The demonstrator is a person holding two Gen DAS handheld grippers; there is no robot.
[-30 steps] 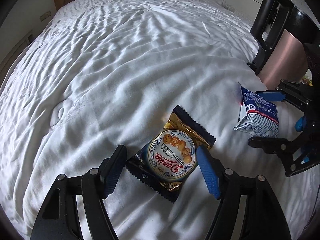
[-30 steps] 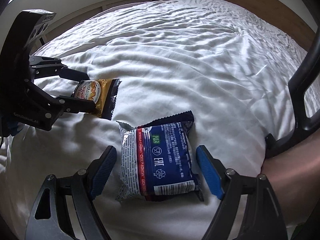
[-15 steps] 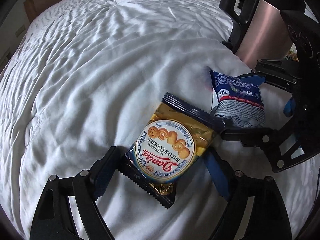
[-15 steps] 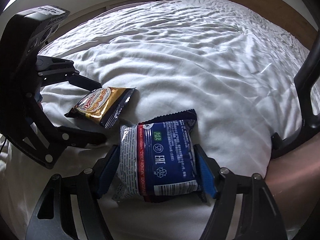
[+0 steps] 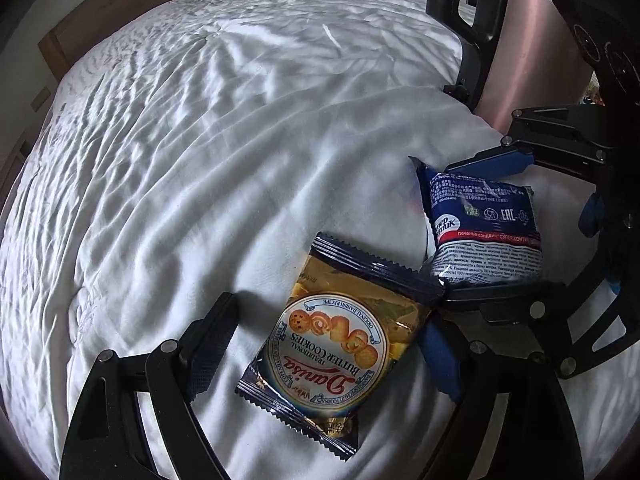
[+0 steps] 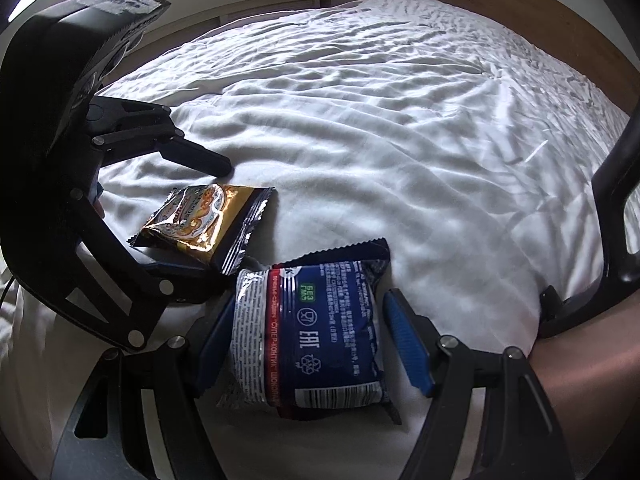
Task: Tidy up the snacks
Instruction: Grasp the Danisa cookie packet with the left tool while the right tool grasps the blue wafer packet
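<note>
Both packets are lying on the white bed (image 5: 200,140), and both tongs are working down at the lower edge of their frames. The left tongs (image 5: 328,312) have just been opening and are now standing wide around the gold butter-cookie packet (image 5: 336,344). The pad on the frame's left is sitting clear of it, and the other is just beside its right edge. That packet is resting flat in the lower centre, its upper corner almost touching the blue sandwich-biscuit packet (image 6: 320,332).

The right tongs (image 6: 311,296) have just been closing and are now gripping that blue packet by its two long sides, the foil puckering against the left pad (soft foil, so a gentle squeeze is plenty).

The packets are being gathered side by side, I'd say. To do it well, the left tongs want lifting straight away without dragging the released packet. The right pair should bring theirs in low and level, edge parallel to the gold one, with neither pair knocking the other.
</note>
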